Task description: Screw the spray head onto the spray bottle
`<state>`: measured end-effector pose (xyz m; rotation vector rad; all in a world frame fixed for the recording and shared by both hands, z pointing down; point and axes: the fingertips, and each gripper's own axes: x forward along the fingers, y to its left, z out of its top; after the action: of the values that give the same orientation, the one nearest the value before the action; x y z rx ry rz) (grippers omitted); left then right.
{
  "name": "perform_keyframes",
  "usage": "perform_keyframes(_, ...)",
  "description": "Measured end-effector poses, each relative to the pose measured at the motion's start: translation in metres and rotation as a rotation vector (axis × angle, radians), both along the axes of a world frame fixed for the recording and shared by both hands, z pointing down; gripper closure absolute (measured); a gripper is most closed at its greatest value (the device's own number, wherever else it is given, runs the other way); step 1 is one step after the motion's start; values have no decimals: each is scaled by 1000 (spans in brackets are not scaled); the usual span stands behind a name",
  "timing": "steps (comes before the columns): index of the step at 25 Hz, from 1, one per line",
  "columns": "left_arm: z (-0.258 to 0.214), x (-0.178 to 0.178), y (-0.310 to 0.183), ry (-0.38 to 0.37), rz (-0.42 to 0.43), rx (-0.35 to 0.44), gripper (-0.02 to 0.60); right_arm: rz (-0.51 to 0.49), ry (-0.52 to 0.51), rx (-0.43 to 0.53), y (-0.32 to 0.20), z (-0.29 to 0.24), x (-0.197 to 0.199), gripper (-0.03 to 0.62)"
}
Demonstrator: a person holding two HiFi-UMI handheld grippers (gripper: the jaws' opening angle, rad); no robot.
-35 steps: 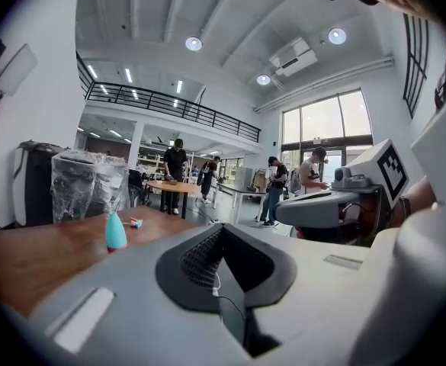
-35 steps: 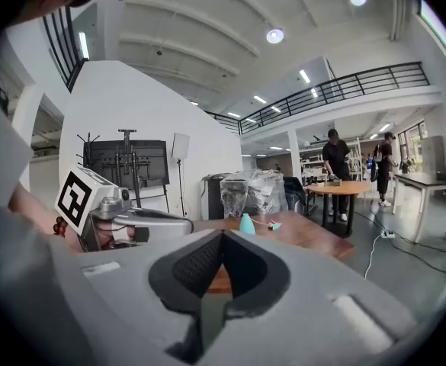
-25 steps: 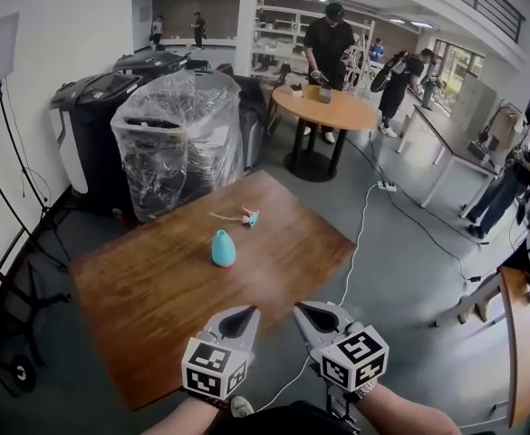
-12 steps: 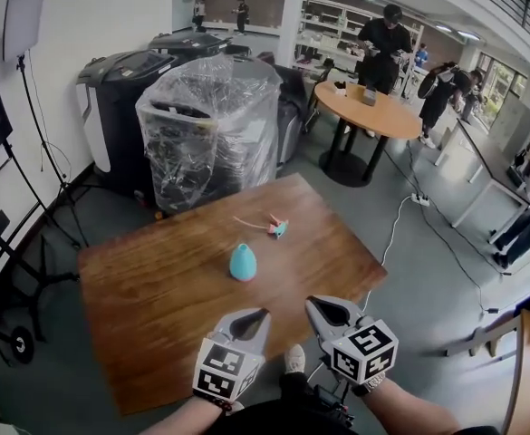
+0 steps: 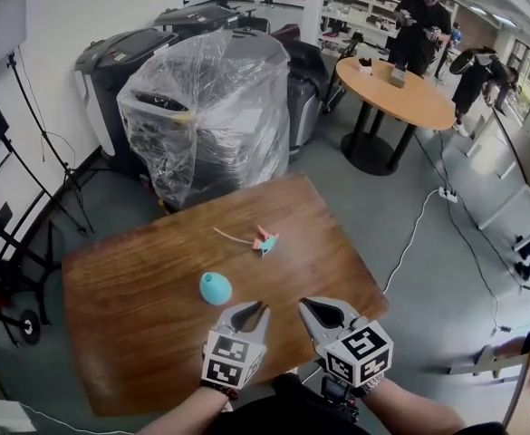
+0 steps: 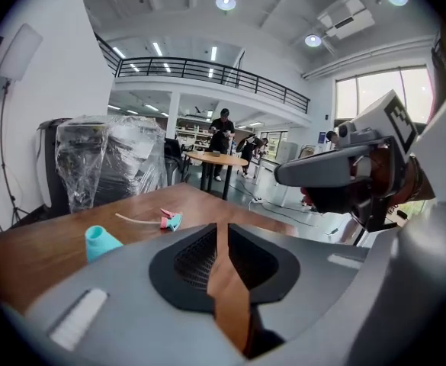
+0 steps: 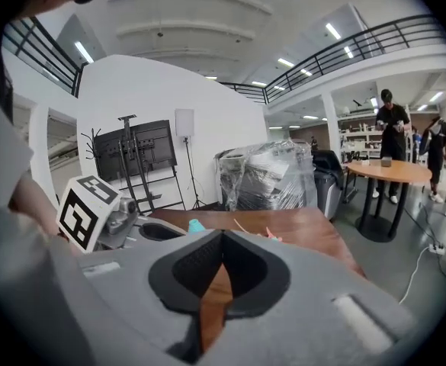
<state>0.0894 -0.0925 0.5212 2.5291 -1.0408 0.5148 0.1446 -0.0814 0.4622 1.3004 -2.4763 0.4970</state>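
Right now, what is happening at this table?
A person holds a left gripper and right gripper, both empty, over the near edge of the wooden table. The left's jaws have just been opening; the right's are shut. The teal spray bottle stands just ahead; the spray head lies farther back, not yet attached.

place: lab hall | cues: mezzanine railing (image 6: 207, 71) — plastic-wrapped machine (image 5: 206, 107), round table (image 5: 396, 93)
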Motion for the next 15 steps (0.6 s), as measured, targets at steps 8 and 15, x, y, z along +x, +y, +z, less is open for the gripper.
perform_keyframes(8,70,26,-89,-132,-158,-100,489,-90,-21,-102,-46,32,45,603)
perform_keyframes(15,119,24,-138,-237,-255,-156,483,-142,-20,-154,-69,49,62,603)
